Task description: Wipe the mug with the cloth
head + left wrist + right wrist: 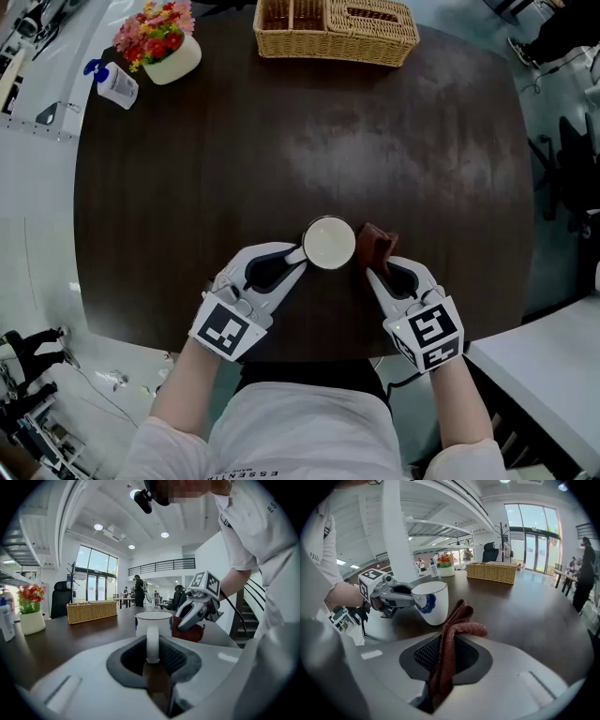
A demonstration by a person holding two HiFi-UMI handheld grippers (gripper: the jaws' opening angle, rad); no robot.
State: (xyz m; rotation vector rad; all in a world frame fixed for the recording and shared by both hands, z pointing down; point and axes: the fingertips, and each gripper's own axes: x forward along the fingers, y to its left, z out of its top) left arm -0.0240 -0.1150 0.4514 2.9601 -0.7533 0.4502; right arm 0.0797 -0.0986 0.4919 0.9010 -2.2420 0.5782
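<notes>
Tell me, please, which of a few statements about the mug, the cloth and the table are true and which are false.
1. The left gripper grips the handle of the mug. True.
2. The right gripper is empty. False: its jaws are shut on the cloth.
3. The mug lies on its side. False: it is upright, mouth up.
4. A wicker basket stands at the far edge of the table. True.
5. The flower pot touches the mug. False: it stands at the far left corner, well apart.
</notes>
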